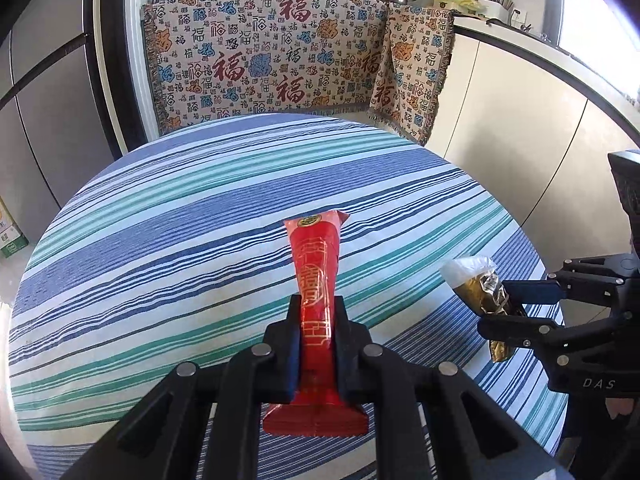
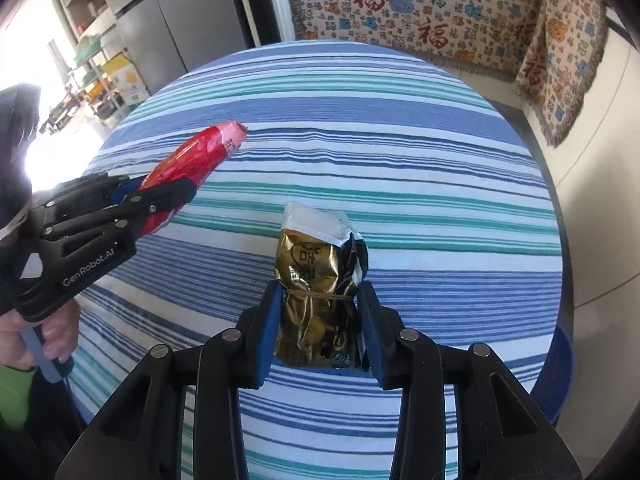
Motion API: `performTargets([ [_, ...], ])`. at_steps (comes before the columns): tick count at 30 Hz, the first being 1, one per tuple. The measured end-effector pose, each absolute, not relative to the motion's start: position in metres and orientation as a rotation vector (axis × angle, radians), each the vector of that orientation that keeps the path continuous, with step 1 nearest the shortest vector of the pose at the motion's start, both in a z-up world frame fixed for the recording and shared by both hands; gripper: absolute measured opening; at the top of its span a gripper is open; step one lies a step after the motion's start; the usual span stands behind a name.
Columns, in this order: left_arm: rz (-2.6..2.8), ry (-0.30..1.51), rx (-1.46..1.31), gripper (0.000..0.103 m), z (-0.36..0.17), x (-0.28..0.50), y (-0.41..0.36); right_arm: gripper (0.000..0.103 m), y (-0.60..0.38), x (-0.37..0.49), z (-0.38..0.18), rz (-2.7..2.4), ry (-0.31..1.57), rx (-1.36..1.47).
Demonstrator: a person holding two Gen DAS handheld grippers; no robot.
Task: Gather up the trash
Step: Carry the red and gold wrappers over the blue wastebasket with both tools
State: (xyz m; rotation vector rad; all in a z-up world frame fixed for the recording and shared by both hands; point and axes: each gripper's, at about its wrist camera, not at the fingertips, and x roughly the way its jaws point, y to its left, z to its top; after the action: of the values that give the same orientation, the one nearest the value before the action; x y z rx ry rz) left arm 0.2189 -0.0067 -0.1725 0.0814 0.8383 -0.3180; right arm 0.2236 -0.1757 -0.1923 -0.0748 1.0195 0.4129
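The red wrapper [image 1: 316, 312] sat clamped in the left gripper [image 1: 317, 320], both fingers pressed flat against its narrow middle, flared top end sticking forward past the tips and crimped bottom end hanging back under the jaws. Pinching at the waist looked deliberate: thin film, so a mid-length hold kept it from flopping or sliding out. It appeared to be held up off the table [image 1: 160, 240], not resting on it.

The gold wrapper [image 2: 316, 300] was squeezed in the right gripper [image 2: 318, 320], blue pads [image 2: 267, 328] bearing on its crumpled sides, white torn top poking ahead of the fingertips. A rubber band [image 2: 320, 295] cinched it near the tips, so the bundle was bulky and the jaws stood wider than the left pair. It also seemed to be lifted clear of the cloth.

From the left view the right gripper sat off to the right, just beside the table edge; from the right view the left one sat to the left and slightly ahead. Well apart, so the loads didn't collide.

No bin was visible in either view. Judged: both pieces picked, drop-off pending. Beyond the table hung a patterned blanket [image 1: 280, 60].
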Motion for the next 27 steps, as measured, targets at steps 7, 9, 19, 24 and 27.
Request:
performTargets([
  [7, -0.308, 0.829, 0.115, 0.012, -0.170, 0.212, -0.019, 0.039, -0.198, 0.216, -0.189, 0.399, 1.000, -0.047],
  [9, -0.311, 0.828, 0.119, 0.012, -0.170, 0.209, -0.026, 0.039, -0.203, 0.212, -0.188, 0.394, 0.994, -0.036],
  [19, -0.413, 0.827, 0.100, 0.011, -0.162, 0.181, -0.089, 0.039, -0.278, 0.186, -0.172, 0.319, 0.932, 0.019],
  [24, -0.545, 0.820, 0.069, 0.011, -0.148, 0.173, -0.158, 0.039, -0.370, 0.172, -0.173, 0.168, 0.935, 0.069],
  [27, -0.629, 0.833, 0.072, 0.011, -0.145, 0.171, -0.208, 0.039, -0.424, 0.167, -0.181, 0.090, 0.955, 0.117],
])
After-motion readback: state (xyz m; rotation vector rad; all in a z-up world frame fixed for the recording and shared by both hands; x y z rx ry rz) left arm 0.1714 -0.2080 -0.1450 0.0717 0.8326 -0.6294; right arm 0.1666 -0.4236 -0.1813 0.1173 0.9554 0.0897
